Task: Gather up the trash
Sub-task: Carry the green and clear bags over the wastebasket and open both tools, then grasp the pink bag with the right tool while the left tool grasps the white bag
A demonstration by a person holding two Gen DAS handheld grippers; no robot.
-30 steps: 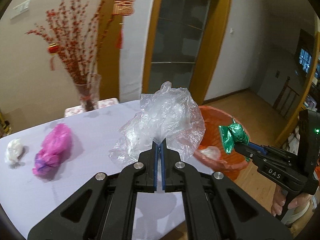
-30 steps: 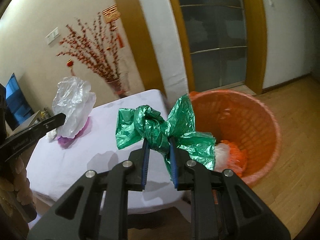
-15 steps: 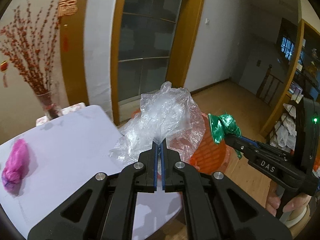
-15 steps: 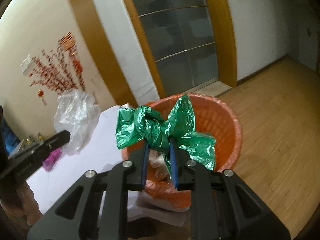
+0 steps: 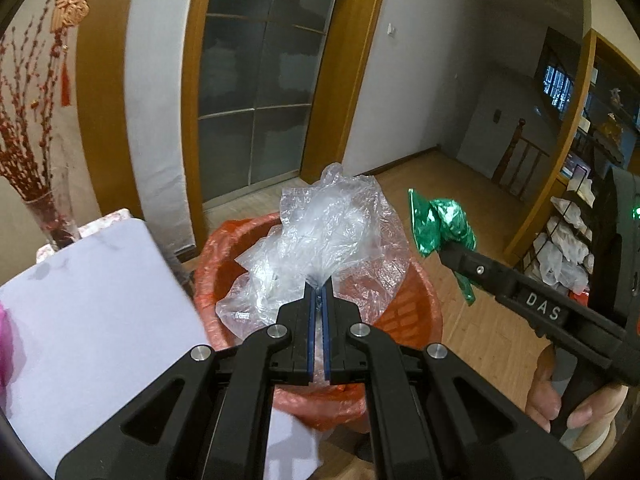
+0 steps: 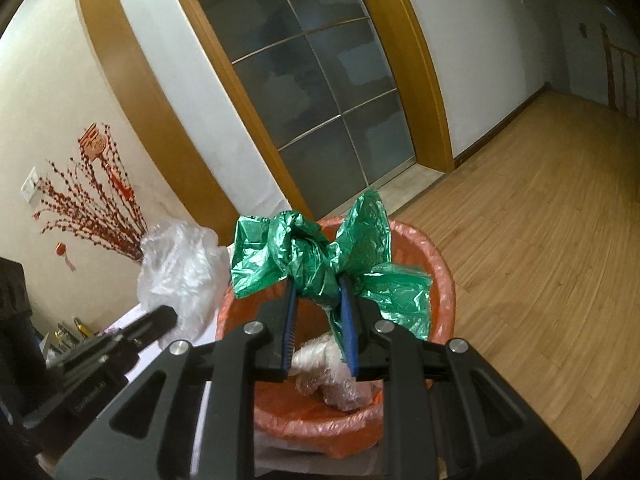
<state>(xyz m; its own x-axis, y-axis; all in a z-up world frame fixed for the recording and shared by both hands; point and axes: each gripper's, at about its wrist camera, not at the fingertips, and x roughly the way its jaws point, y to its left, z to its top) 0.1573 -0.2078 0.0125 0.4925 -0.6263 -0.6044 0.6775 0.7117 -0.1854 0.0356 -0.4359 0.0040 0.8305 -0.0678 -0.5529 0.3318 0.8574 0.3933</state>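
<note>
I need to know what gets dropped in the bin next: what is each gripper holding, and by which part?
The left gripper pinches a clear plastic bag by its gathered bottom edge. The right gripper clamps a green plastic bag at its knotted middle.

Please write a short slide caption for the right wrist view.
Right hand-held gripper holds a green plastic bag above the orange bin.

Wood floor (image 6: 540, 208); frosted glass door (image 5: 256, 80); pale walls (image 5: 420, 60)

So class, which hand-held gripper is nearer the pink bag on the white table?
Left. The left hand-held gripper is beside the table; the right hand-held gripper is beyond the orange bin.
</note>
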